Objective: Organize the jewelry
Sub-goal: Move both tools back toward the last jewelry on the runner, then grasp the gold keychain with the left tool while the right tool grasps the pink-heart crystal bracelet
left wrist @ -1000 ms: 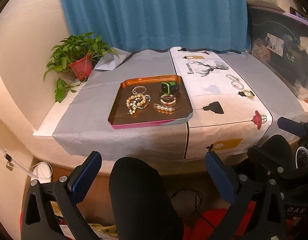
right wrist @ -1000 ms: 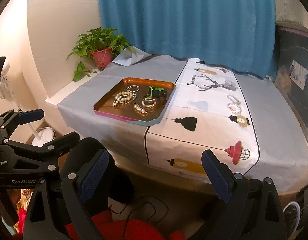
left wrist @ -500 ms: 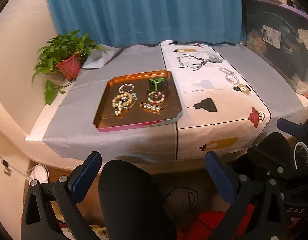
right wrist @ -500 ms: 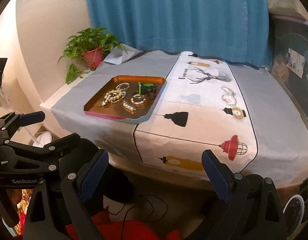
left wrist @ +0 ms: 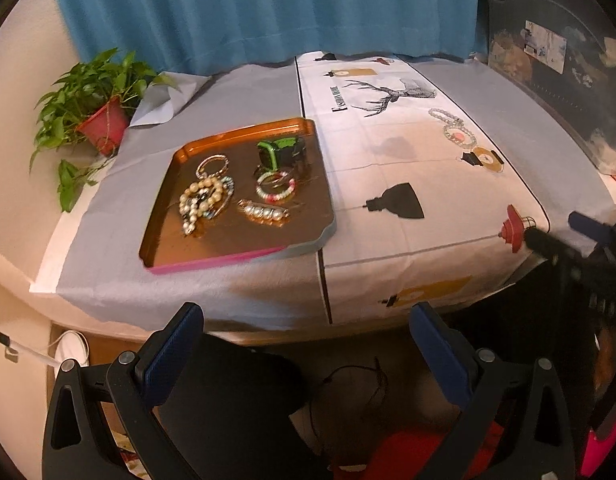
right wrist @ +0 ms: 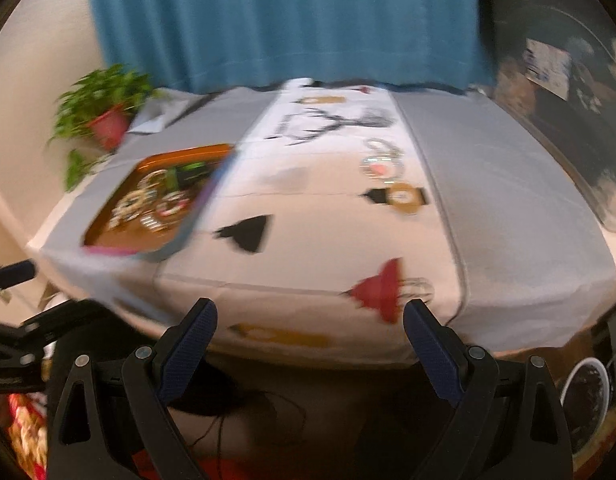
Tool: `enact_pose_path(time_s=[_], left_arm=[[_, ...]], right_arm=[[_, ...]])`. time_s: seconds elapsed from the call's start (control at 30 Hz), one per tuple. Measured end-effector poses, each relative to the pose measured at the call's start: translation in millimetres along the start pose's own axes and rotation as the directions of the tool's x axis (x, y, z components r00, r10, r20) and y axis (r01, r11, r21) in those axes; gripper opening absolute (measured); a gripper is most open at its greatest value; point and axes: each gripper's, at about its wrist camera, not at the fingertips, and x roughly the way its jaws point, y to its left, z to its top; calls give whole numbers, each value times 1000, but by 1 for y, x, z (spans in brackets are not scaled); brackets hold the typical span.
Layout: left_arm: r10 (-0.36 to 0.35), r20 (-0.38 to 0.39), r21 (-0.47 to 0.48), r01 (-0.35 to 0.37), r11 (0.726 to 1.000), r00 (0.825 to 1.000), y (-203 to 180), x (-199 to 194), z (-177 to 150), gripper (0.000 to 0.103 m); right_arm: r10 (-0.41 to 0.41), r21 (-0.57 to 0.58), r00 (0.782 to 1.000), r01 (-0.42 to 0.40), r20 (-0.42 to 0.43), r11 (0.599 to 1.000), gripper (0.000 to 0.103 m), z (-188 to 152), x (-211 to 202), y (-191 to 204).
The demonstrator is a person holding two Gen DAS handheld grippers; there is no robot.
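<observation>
We have brought both grippers closer to the table; the right view is blurred. Our left gripper (left wrist: 304, 344) and right gripper (right wrist: 310, 338) gape empty. Beaded bracelets (left wrist: 454, 130) lie on the printed cloth (left wrist: 408, 184), apart from the orange tray (left wrist: 168, 216) of jewelry.

Tray (left wrist: 168, 216) left of loose bracelets (left wrist: 454, 128)

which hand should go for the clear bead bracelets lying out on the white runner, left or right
Probably right. The right tongs face the runner, with the bracelets straight ahead, slightly right of centre. The left tongs point nearer the orange tray, leaving the bracelets far right. Both tongs are open and empty.
</observation>
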Motion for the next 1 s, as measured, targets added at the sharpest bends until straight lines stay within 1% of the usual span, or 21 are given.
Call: enact_pose_path(time_s=[0.07, 0.13, 0.23, 0.4, 0.47, 0.53, 0.6, 0.67, 0.7, 0.73, 0.8, 0.9, 0.93, 1.0], left_arm=[[1, -2, 7, -1, 1000, 1000, -3, 7, 10, 102], [2, 2, 14, -2, 1000, 1000, -6, 13, 21, 102], [22, 20, 19, -22, 1000, 1000, -8, 20, 36, 102], [43, 8, 11, -43, 999, 999, -7, 38, 61, 102], [51, 9, 12, -51, 999, 999, -7, 44, 71, 102], [52, 11, 12, -52, 999, 999, -10, 50, 81, 102], [46, 16, 13, -46, 999, 999, -14, 56, 93, 102], [41, 19, 19, -41, 999, 999, -19, 63, 105, 102], [34, 22, 24, -35, 999, 999, -23, 68, 113, 102], [29, 22, 28, -30, 999, 999, -26, 72, 120, 102], [-5, 28, 44, 3, 999, 1000, -36, 82, 138, 102], [-84, 27, 83, 82, 993, 996, -60, 107, 172, 102], [-109, 20, 89, 107, 990, 994, -67, 115, 182, 102], [-185, -7, 101, 184, 978, 983, -88, 139, 205, 102]], right_arm=[[-30, 17, 1000, 30, 7, 999, 94, 10, 10, -19], [-76, 30, 997, 76, 16, 997, 94, 23, 24, -40], [-134, 64, 991, 133, 20, 989, 94, 44, 51, -72], [-163, 126, 987, 163, -12, 979, 94, 79, 106, -117], [-168, 132, 985, 170, -31, 976, 94, 94, 128, -128], [-154, 134, 988, 156, -28, 979, 94, 108, 146, -133], [-148, 126, 988, 153, -43, 980, 94, 122, 164, -137], [-158, 67, 985, 162, -65, 984, 94, 132, 184, -132], [-189, 21, 978, 191, -92, 981, 94, 133, 193, -128], [-202, -5, 976, 202, -82, 979, 96, 135, 197, -128], [-225, -28, 972, 224, -72, 974, 97, 135, 196, -134], [-242, -3, 968, 243, -67, 970, 97, 130, 188, -157], [-245, 9, 967, 246, -66, 969, 97, 128, 184, -167], [-257, 27, 964, 259, -67, 965, 97, 124, 177, -185]])
